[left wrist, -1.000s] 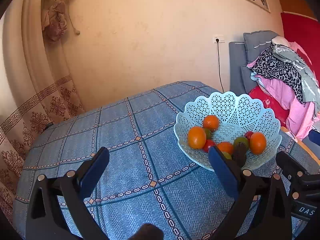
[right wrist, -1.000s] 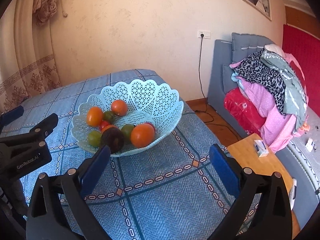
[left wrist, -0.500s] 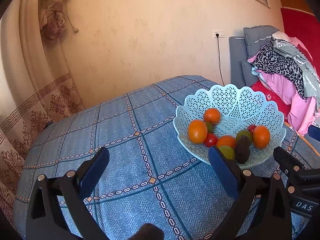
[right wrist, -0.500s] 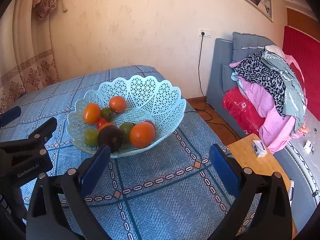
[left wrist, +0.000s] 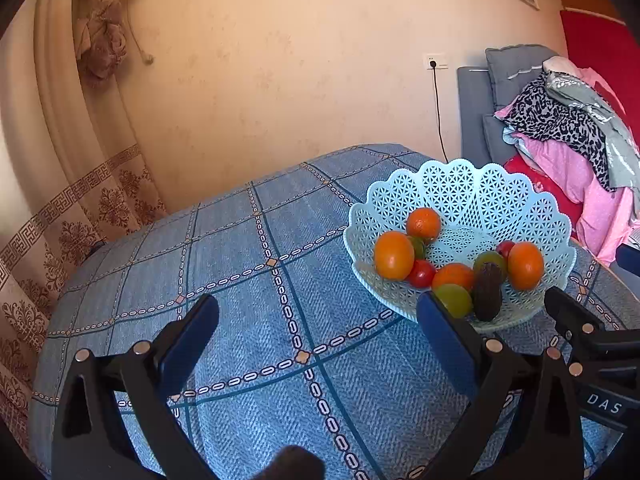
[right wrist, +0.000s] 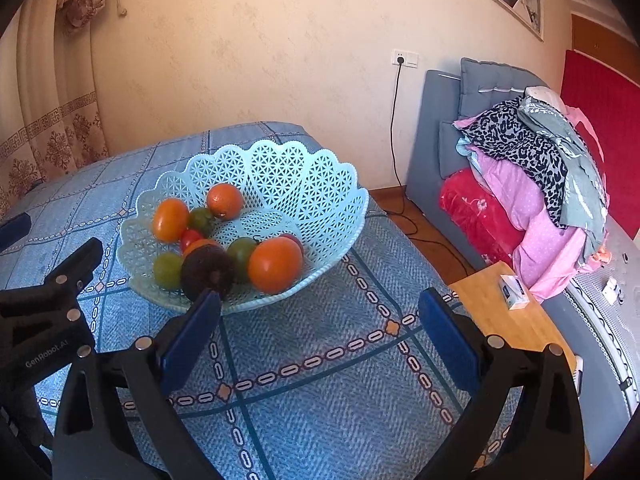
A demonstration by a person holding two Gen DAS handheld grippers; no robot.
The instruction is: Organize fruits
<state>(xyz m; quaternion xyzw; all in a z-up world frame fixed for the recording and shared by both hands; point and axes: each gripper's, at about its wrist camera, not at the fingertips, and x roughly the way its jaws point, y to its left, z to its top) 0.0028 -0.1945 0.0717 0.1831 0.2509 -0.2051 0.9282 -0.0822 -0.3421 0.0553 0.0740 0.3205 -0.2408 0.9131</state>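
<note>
On a table draped in a blue patterned cloth [left wrist: 256, 264], a pale blue lattice fruit basket [left wrist: 460, 184] holds a mixed heap of fruit, its scalloped rim flaring outward. Seen from the left wrist camera, the basket sits to the right and a little beyond the left gripper [left wrist: 318, 320], whose blue-padded fingers stand wide apart and hold nothing above bare cloth. Inside the basket, a large orange [left wrist: 394, 255] lies at the left, a smaller orange [left wrist: 423, 223] behind it, a red tomato [left wrist: 421, 273] between them and the middle, and another orange [left wrist: 525, 265] at the right. A dark avocado [left wrist: 487, 291] stands at the near edge, beside a green fruit [left wrist: 454, 300].

From the right wrist camera, the right gripper [right wrist: 318, 318] hovers just short of the basket's near rim, its jaws likewise spread and empty; the tip of its left finger overlaps the avocado in view, though whether they touch cannot be told. Part of the left gripper's black frame shows at the left edge of that view.

Beyond the table, a grey sofa [right wrist: 444, 128] at the right carries a pile of clothes [right wrist: 532, 168], and a small wooden side table [right wrist: 504, 320] bears a small box [right wrist: 514, 286]. A patterned curtain [left wrist: 72, 184] hangs at the far left.
</note>
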